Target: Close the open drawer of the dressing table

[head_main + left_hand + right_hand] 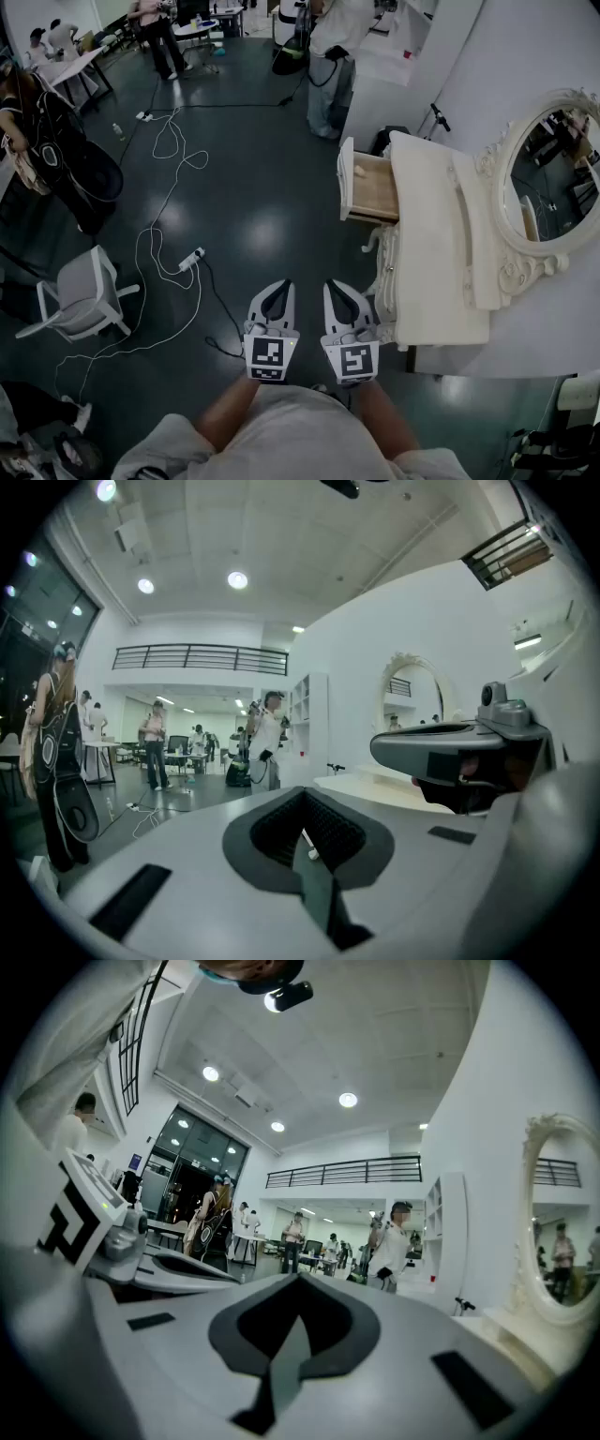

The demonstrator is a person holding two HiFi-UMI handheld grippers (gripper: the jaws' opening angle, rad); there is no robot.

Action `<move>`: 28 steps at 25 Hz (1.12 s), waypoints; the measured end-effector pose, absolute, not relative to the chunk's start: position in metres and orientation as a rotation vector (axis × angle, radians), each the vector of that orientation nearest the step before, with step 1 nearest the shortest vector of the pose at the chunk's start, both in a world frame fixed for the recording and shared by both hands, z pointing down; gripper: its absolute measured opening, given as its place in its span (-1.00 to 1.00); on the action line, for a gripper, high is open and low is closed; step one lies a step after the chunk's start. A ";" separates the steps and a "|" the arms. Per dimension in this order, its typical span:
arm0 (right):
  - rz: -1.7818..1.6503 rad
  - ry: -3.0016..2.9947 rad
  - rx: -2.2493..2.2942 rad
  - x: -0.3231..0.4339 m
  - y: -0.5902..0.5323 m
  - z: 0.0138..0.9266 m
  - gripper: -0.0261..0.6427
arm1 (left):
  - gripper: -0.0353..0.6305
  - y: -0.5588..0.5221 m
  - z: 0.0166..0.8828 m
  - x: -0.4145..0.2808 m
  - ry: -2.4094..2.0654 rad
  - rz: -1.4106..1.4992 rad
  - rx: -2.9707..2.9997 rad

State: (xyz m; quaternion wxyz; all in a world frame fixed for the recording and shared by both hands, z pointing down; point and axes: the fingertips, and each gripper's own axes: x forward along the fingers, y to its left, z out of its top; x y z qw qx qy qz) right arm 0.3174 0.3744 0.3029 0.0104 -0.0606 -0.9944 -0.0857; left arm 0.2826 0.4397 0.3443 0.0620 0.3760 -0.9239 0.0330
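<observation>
Head view shows the drawer (pixel 373 190) standing open from the table (pixel 433 253) — at one o'clock from the right gripper (pixel 339 291), well apart. Left gripper (pixel 277 291) sits beside it — both clenched, empty.

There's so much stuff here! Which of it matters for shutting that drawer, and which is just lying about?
For the job: open drawer, dressing table, left gripper and right gripper, jaws shut and empty.

Just lying about: grey chair, power strip with its cables, oval mirror, people farther off.
</observation>
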 end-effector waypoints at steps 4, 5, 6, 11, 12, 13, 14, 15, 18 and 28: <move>-0.256 -3.112 -0.179 0.286 0.387 0.304 -0.88 | -0.87 0.451 0.349 0.253 -2.779 0.121 1.162; -0.250 -3.114 -0.177 0.278 0.392 0.304 -0.88 | -0.87 0.456 0.349 0.245 -2.774 0.124 1.168; -0.244 -3.114 -0.175 0.271 0.398 0.304 -0.88 | -0.87 0.461 0.349 0.237 -2.771 0.126 1.172; -0.213 -3.115 -0.137 0.235 0.419 0.307 -0.88 | -0.87 0.483 0.353 0.202 -2.748 0.135 1.205; -0.202 -3.116 -0.127 0.230 0.423 0.308 -0.88 | -0.87 0.488 0.356 0.197 -2.743 0.135 1.207; -0.196 -3.117 -0.121 0.225 0.426 0.309 -0.88 | -0.87 0.491 0.358 0.191 -2.737 0.132 1.205; -0.198 -3.116 -0.120 0.220 0.429 0.310 -0.88 | -0.87 0.493 0.360 0.187 -2.731 0.126 1.201; -0.207 -3.113 -0.126 0.216 0.432 0.312 -0.88 | -0.87 0.495 0.363 0.183 -2.724 0.118 1.198; -0.228 -3.102 -0.155 0.206 0.435 0.316 -0.88 | -0.87 0.493 0.369 0.176 -2.703 0.104 1.203; -0.119 -3.112 -0.221 0.144 0.418 0.332 -0.88 | -0.87 0.481 0.391 0.120 -2.660 0.142 1.187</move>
